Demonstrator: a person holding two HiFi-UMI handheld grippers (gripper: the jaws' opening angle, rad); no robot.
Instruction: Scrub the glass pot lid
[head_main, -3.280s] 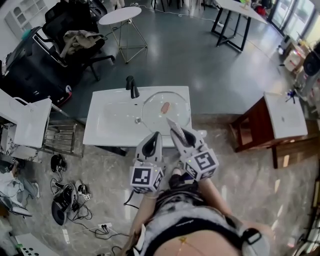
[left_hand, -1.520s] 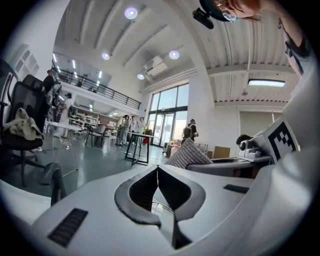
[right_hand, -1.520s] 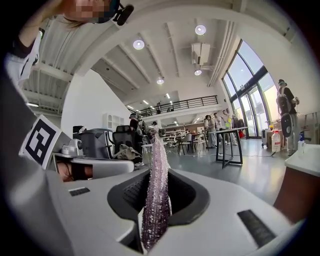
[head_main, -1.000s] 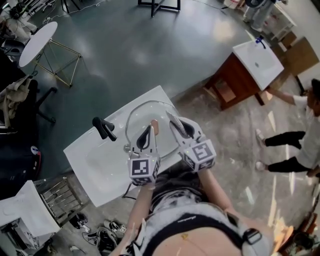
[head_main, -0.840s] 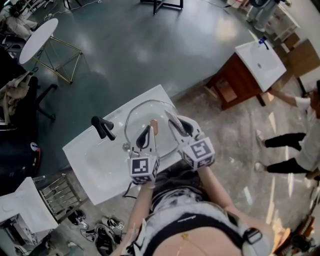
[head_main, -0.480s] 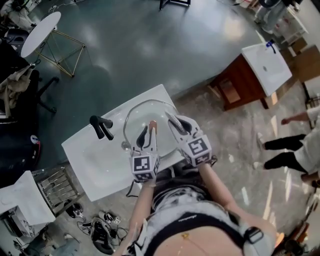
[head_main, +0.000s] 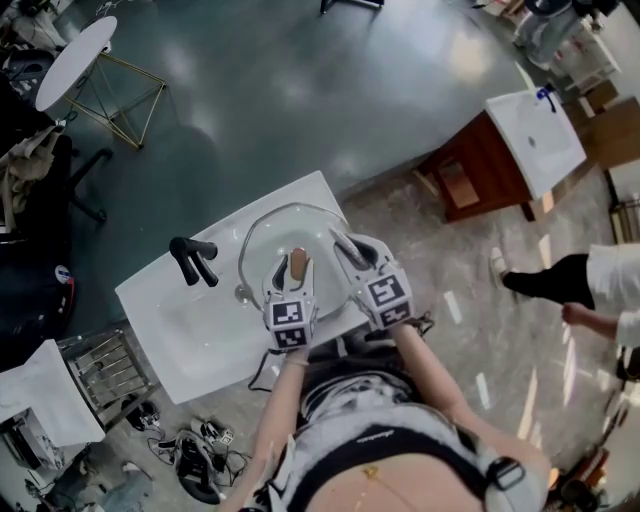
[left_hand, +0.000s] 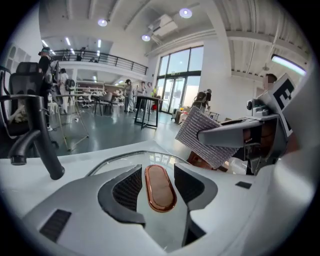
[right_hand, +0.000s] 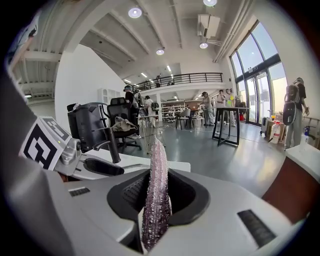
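The lid (head_main: 268, 232) lies flat on the right part of the white sink (head_main: 175, 325), with its handle (left_hand: 160, 187) up, and the tap (head_main: 190, 262) stands just to its left. It probably lies there so that the sink can bear it during the scrubbing. The left gripper (head_main: 292, 268) is over the lid's middle with the handle between its jaws. The jaws are opening, and a gap shows on each side of the handle, so the pads do not press it now. The right gripper (right_hand: 159, 197) is just right of the left one, over the lid's right side. Its jaws are closed tight on a silver mesh cloth (right_hand: 156, 165), which stands up on its edge. I think the scrubbing has not begun, because the cloth does not seem to touch the glass.
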